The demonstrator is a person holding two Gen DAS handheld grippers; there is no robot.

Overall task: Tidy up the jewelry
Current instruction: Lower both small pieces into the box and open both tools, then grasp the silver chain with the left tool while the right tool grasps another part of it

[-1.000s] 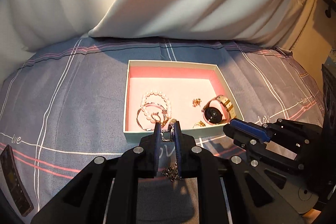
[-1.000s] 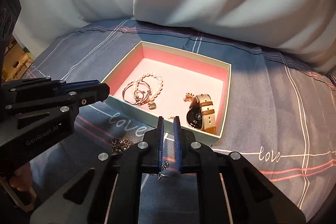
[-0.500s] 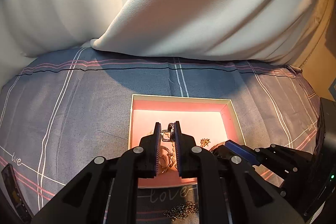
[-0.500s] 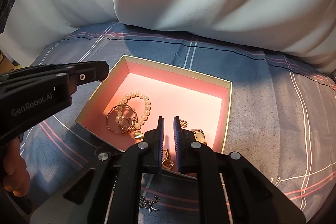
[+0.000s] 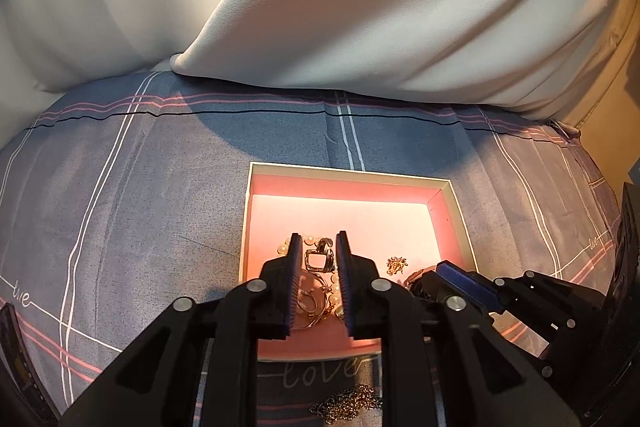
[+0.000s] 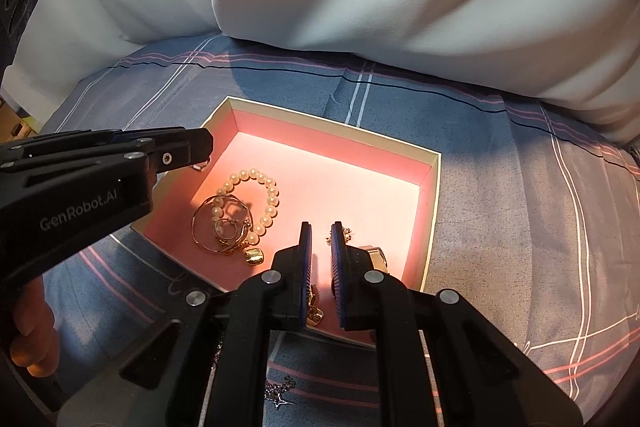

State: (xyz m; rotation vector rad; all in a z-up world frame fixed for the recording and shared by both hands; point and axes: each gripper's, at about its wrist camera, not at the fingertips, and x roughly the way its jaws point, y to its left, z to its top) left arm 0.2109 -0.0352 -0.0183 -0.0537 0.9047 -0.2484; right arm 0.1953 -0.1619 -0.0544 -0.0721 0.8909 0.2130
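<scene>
A shallow box with a pink lining (image 5: 348, 187) (image 6: 434, 163) lies on the bedspread. It holds a pearl bracelet (image 6: 266, 195), thin gold bangles (image 6: 218, 227), a small gold charm (image 5: 397, 264) and a watch (image 6: 376, 255). My left gripper (image 5: 318, 241) hovers over the box's left part, shut on a small silver square-framed ring (image 5: 318, 259); it also shows in the right wrist view (image 6: 192, 151). My right gripper (image 6: 319, 227) is over the box's near edge, jaws slightly apart with nothing between them.
White pillows (image 5: 360, 7) stand behind the box. A chain necklace (image 5: 348, 403) lies on the bedspread in front of the box, and a silver star pendant (image 6: 280, 397) lies below my right gripper. A dark flat object (image 5: 16, 355) sits at the far left.
Both grippers moved forward from in front of the box to over it. The left one carried the silver ring over the bangles, and its jaws stand a little wider now.
</scene>
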